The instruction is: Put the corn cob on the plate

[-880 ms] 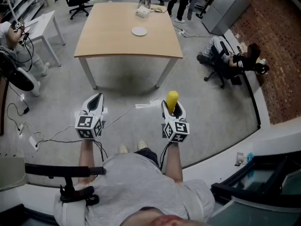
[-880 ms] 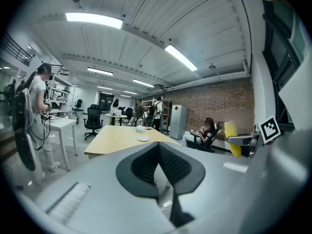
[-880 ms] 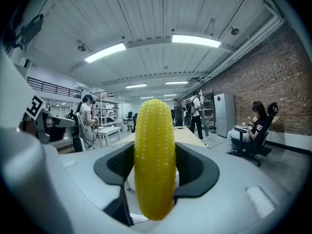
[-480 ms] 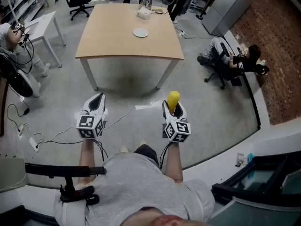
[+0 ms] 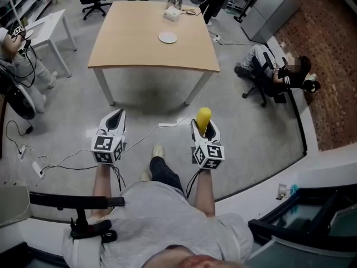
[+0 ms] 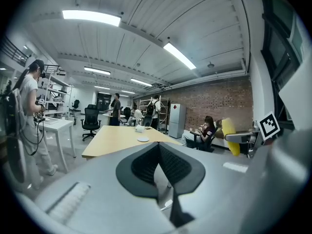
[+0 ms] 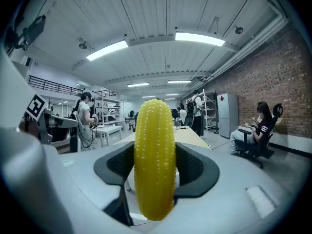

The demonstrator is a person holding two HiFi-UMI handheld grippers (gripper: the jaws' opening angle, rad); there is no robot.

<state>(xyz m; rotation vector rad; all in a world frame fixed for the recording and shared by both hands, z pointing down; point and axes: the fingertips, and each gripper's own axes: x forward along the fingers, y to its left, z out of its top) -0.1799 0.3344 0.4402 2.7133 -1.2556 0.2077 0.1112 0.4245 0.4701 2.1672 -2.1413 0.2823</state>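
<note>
My right gripper (image 5: 204, 124) is shut on a yellow corn cob (image 5: 203, 119), which stands upright between the black pads (image 7: 196, 165) and fills the middle of the right gripper view as the corn cob (image 7: 155, 157). My left gripper (image 5: 115, 118) is shut with nothing in it; its pads (image 6: 170, 162) meet at the tips. A small white plate (image 5: 167, 37) lies on the wooden table (image 5: 134, 43) far ahead of both grippers, and shows small as the plate (image 6: 143, 139) in the left gripper view.
A white box (image 5: 171, 14) and a metal kettle (image 5: 176, 0) stand at the table's far end. A seated person (image 5: 273, 71) is to the right, another person (image 5: 14, 49) by a white desk (image 5: 47, 29) at the left. Cables (image 5: 72, 158) trail on the floor.
The person's foot has stepped forward between the grippers and the table sits slightly lower in view. Both grippers hold the same pose, the corn still gripped.
</note>
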